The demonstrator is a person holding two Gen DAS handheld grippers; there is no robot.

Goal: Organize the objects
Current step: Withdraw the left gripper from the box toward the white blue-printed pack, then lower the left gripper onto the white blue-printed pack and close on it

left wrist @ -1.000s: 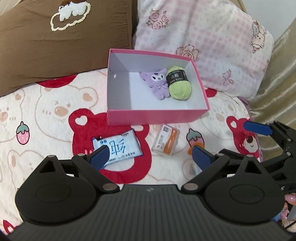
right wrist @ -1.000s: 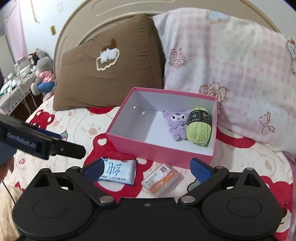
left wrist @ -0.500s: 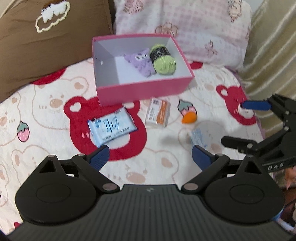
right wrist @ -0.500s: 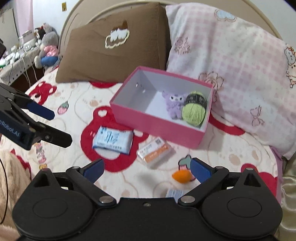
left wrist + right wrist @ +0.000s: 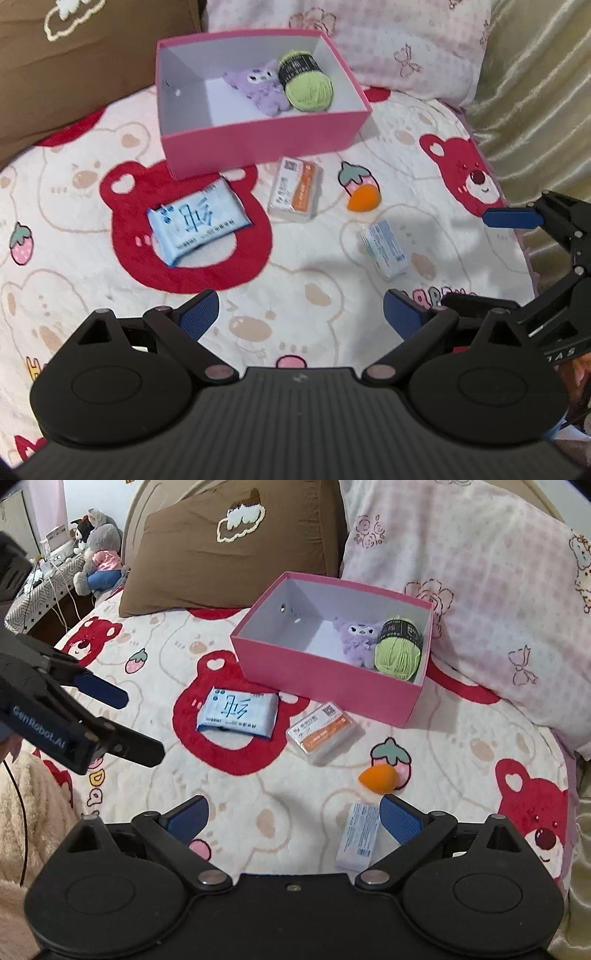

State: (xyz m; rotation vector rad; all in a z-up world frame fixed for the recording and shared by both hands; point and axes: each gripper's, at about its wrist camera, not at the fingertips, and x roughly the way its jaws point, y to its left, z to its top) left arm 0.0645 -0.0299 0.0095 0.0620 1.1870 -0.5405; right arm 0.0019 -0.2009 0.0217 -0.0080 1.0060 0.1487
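Both grippers have drawn back from the open pink cardboard box (image 5: 258,147), so more of the bear-print bedspread (image 5: 74,192) shows than half a second ago. The left gripper (image 5: 301,314) and right gripper (image 5: 291,818) hover with jaws apart and empty. The purple plush toy (image 5: 258,88) and green yarn ball (image 5: 308,83) sit inside the box. The blue tissue packet (image 5: 195,221), orange-and-white card case (image 5: 295,188), orange teardrop sponge (image 5: 364,199) and small pale-blue carton (image 5: 386,249), newly in view, lie on the bedspread.
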